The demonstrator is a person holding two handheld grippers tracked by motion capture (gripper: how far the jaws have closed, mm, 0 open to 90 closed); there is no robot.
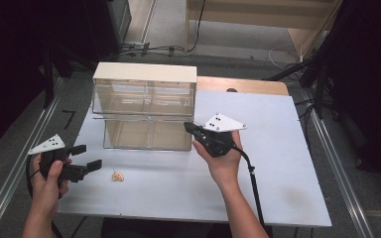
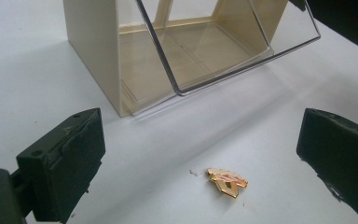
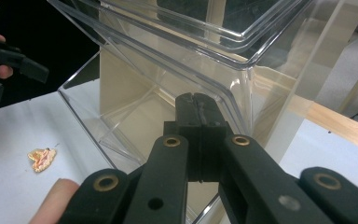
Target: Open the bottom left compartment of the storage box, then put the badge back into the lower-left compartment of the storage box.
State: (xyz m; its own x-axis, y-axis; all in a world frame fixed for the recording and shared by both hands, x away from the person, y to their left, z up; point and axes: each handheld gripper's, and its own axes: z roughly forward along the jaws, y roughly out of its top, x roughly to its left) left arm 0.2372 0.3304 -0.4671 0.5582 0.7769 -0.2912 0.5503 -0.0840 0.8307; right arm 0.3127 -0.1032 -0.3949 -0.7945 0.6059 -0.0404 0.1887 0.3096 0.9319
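White table (image 1: 278, 163): left gripper (image 1: 90, 157) fingers wide over pin (image 1: 117, 176); right gripper (image 1: 188, 127) fingers closed, empty.

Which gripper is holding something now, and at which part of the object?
The right gripper is shut at the front edge of the clear tilted bin; an actual pinch cannot be told. The left gripper is open, holding nothing.

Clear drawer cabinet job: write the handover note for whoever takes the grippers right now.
Left gripper: open, above the table, near the small orange piece, not touching it.
Right gripper: jaws together at the tilted-out lower drawer of the clear cabinet; whether it pinches the rim is unclear.
Done: drawer open, looks empty.
Left, probably: pick up the piece, drop it in, close the drawer.
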